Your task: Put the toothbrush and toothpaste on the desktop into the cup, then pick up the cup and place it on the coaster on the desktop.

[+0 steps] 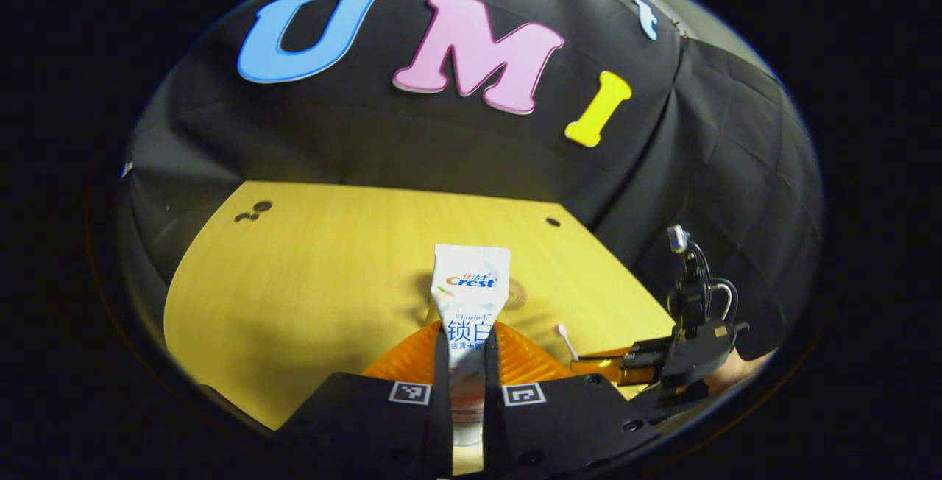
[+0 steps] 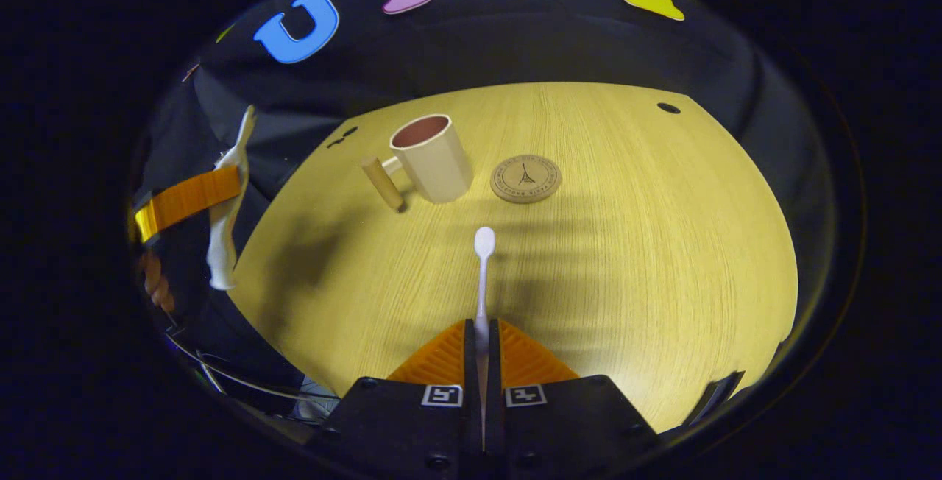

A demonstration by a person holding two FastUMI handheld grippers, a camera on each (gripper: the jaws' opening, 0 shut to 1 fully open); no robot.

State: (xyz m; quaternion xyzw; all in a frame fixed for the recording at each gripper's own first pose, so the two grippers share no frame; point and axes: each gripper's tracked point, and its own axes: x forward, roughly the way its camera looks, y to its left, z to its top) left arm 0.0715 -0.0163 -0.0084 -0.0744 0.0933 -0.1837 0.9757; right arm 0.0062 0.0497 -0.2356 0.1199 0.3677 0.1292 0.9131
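In the left gripper view, the toothpaste (image 1: 469, 296) tube's lower end is hidden between the jaws, and the coaster (image 1: 516, 293) peeks out from behind the tube as a sliver. The toothbrush (image 1: 567, 341) shows just its head there, its handle covered by the far gripper. In the right gripper view, the toothbrush (image 2: 483, 281) handle disappears between the jaws.

In the right gripper view, bare tabletop (image 2: 662, 259) lies open between the held toothbrush (image 2: 482, 274) and the far cup (image 2: 434, 156), whose mouth is unobstructed. The coaster (image 2: 525, 178) sits just right of the cup; the cup's handle (image 2: 383, 182) juts left.
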